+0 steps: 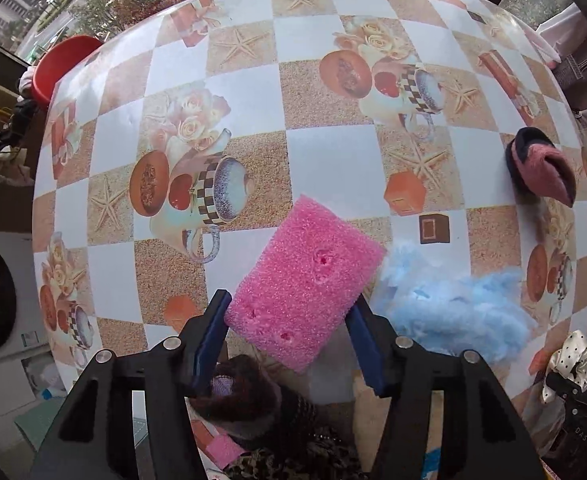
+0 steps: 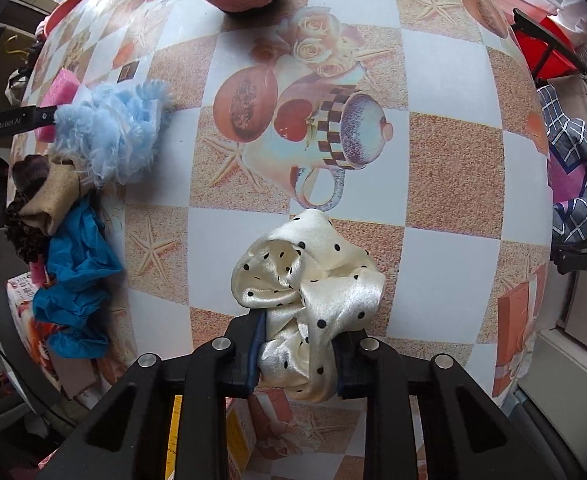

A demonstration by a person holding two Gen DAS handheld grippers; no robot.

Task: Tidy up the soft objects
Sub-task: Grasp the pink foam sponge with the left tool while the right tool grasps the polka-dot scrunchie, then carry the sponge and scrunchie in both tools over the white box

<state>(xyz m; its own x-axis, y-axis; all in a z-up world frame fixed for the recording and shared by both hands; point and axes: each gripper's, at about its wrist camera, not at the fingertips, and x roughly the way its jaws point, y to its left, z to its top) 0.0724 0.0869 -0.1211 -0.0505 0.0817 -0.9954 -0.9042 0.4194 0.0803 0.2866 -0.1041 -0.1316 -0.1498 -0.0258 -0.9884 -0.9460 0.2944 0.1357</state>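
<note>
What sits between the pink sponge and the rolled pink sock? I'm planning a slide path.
Left wrist view: only bare tablecloth between the pink sponge and rolled pink sock.

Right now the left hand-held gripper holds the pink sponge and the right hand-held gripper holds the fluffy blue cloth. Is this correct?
Not quite. The left hand-held gripper does hold the pink sponge, but the right hand-held gripper holds the cream polka-dot scrunchie, as the right wrist view shows. The fluffy blue cloth lies on the table.
</note>
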